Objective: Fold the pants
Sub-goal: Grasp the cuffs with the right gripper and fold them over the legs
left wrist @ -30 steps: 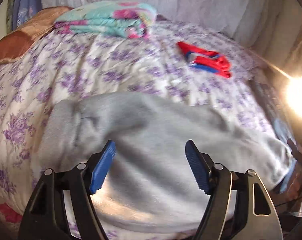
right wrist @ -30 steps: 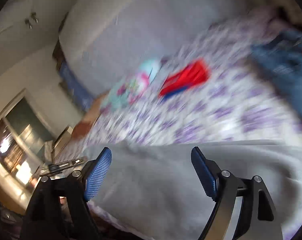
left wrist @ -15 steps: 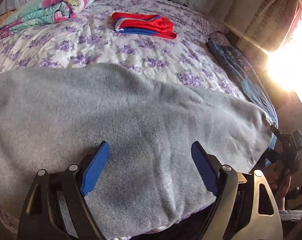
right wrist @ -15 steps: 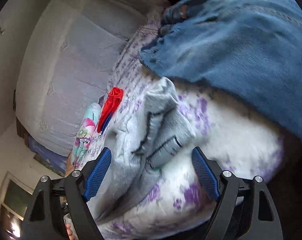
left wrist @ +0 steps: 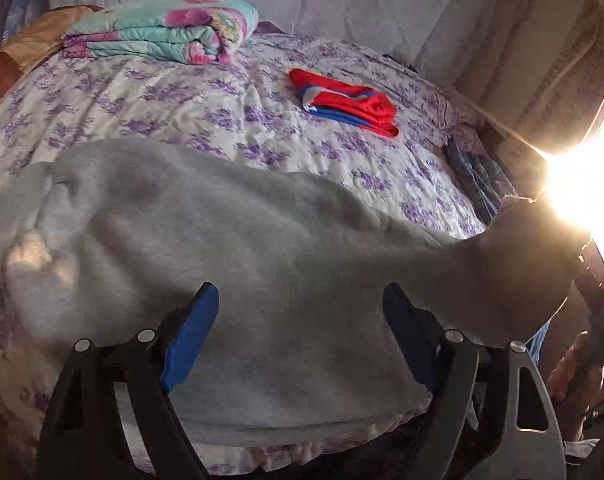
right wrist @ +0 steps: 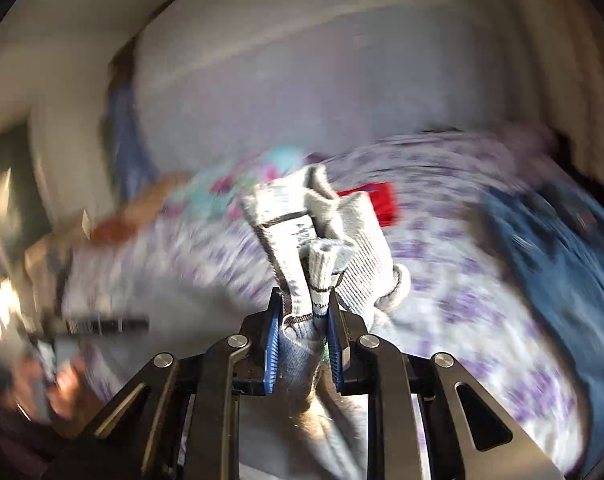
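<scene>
Bedroom setup here, a bed (left wrist: 205, 108) with a white quilt covered in purple flowers, and strong sun glare blowing out the right side of the left wrist view. Nearest the left wrist camera, the left gripper (left wrist: 299, 328) hangs over the near edge of the bed with its blue-padded jaws spread wide, nothing between them. Right under and ahead of it the grey sweatpants (left wrist: 237, 248) lie spread across the near part of the quilt, and their right end is pulled up off the bed toward the glare. Over in the right wrist view, which is pretty blurry, the right gripper (right wrist: 304, 336) has its jaws clenched on a bunched-up bit of the pants, looks like the ribbed waistband with a printed label sticking up above the pads (right wrist: 272, 354). Farther back on the quilt sits a folded red and blue garment (left wrist: 344, 102), with some blue denim (right wrist: 558, 248) at the right edge of the bed. Farthest off, by the pale headboard, there's a folded teal and pink floral blanket (left wrist: 161, 36).
</scene>
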